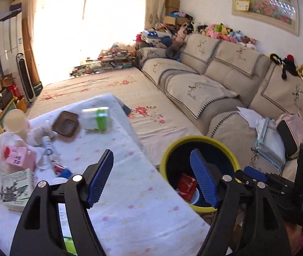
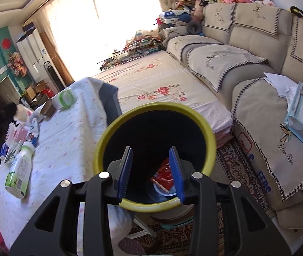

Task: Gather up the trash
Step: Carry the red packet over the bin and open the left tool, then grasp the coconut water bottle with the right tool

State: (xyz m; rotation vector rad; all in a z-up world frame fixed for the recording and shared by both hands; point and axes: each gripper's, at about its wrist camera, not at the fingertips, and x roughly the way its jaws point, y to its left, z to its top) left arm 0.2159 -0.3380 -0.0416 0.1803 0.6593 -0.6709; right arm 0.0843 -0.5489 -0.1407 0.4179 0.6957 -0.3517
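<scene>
Where it stands open, bin [image 2: 108, 132] holds red wrapper [image 2: 164, 173].

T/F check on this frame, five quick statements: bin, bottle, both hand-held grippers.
1. The yellow-rimmed round bin is empty. False: a red crinkled wrapper lies inside.
2. The white plastic bottle with green label lies on its side on the white flower-print tablecloth. True.
3. The left hand-held gripper grips a pink carton. False: its jaws stand wide apart with nothing between them; the pink carton sits on the table.
4. The right hand-held gripper is over the bin's opening, holding nothing. True.
5. The bin stands on the beige sofa. False: it is beside the table.
</scene>
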